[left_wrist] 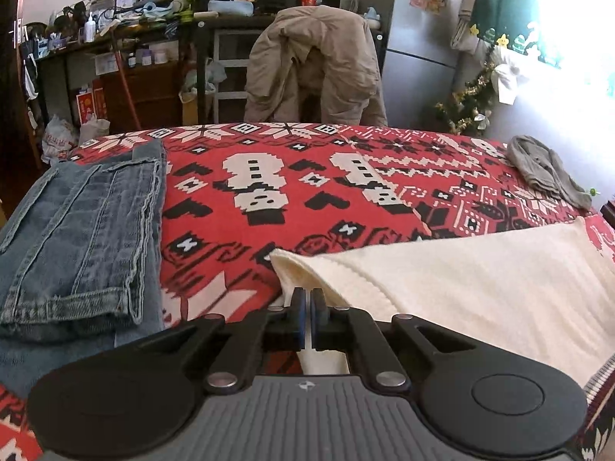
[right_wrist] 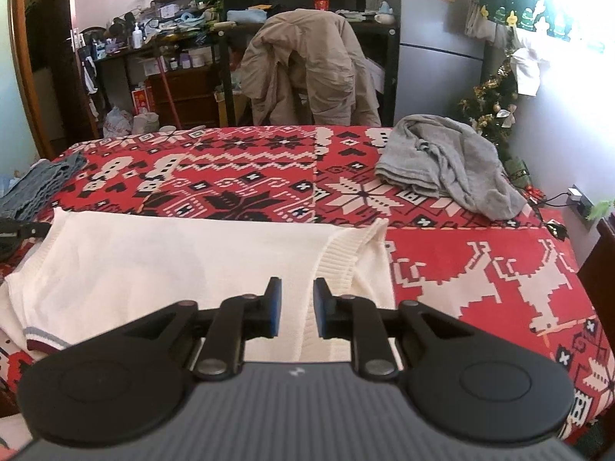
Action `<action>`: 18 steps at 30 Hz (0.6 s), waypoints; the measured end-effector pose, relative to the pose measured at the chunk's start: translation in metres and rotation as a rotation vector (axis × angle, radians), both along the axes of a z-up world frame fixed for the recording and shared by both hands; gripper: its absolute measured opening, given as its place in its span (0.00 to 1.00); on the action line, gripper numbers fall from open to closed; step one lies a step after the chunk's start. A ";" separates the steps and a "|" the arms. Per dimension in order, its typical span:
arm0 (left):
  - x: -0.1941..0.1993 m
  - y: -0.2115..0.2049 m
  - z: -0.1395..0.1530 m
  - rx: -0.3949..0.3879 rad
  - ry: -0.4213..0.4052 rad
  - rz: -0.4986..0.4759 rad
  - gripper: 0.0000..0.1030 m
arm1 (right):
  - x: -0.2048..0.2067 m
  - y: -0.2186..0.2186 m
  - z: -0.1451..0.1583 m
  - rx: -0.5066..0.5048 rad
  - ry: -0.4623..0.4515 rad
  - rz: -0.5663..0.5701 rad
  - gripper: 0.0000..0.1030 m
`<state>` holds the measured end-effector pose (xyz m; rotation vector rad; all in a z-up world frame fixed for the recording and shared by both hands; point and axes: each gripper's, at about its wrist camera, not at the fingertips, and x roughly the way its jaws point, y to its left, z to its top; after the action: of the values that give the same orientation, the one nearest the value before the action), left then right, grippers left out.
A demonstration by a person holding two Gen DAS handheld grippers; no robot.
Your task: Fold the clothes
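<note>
**Inspector:** Start with the garment.

**Observer:** The white sweater point(right_wrist: 184, 265) lies flat on the red patterned blanket point(right_wrist: 250, 176), at the near side of the bed. One ribbed cuff point(right_wrist: 346, 257) is folded in over the body. A dark red and pale blue band point(right_wrist: 42, 340) shows at its near left edge.

**Inspector:** Left claw?

**Observer:** The left gripper point(left_wrist: 307, 307) is clenched, pads nearly together, pinching the sweater's left edge point(left_wrist: 296, 272), which rises slightly off the blanket at that point.

**Inspector:** Right claw?

**Observer:** The right gripper point(right_wrist: 297, 303) is released. Its jaws stand apart above the sweater near the ribbed cuff, and the pads press on no cloth.

**Inspector:** Other clothing?

**Observer:** Folded blue jeans point(left_wrist: 77, 230) lie at the left side of the blanket, apart from the sweater. A crumpled grey garment point(right_wrist: 449, 165) sits at the far right, well apart.

**Inspector:** Beyond the bed?

**Observer:** A tan jacket point(right_wrist: 303, 73) hangs over a chair behind the far edge. Cluttered shelves point(right_wrist: 173, 15) stand to the left, a small decorated Christmas tree point(right_wrist: 488, 103) to the right.
</note>
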<state>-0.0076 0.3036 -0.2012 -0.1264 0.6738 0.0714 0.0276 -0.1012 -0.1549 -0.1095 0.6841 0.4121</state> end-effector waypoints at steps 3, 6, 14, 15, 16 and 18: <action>-0.001 0.004 0.001 -0.038 0.011 0.005 0.04 | 0.000 0.005 0.000 0.004 -0.001 0.011 0.19; -0.014 0.003 0.003 -0.060 0.025 -0.007 0.04 | -0.002 0.007 0.002 0.010 -0.007 0.023 0.19; -0.072 -0.017 0.004 -0.067 0.032 -0.017 0.04 | -0.006 0.005 0.000 0.029 -0.003 0.034 0.19; -0.078 -0.019 0.004 -0.070 0.033 -0.011 0.04 | -0.007 0.006 0.001 0.032 -0.004 0.036 0.19; -0.084 -0.020 0.004 -0.070 0.037 -0.006 0.04 | -0.008 0.006 0.001 0.034 -0.006 0.039 0.19; -0.095 -0.023 0.005 -0.070 0.045 0.002 0.04 | -0.011 0.005 0.002 0.040 -0.010 0.044 0.19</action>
<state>-0.1023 0.2804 -0.1957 -0.1935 0.7210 0.0523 0.0167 -0.0959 -0.1527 -0.0888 0.6640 0.4667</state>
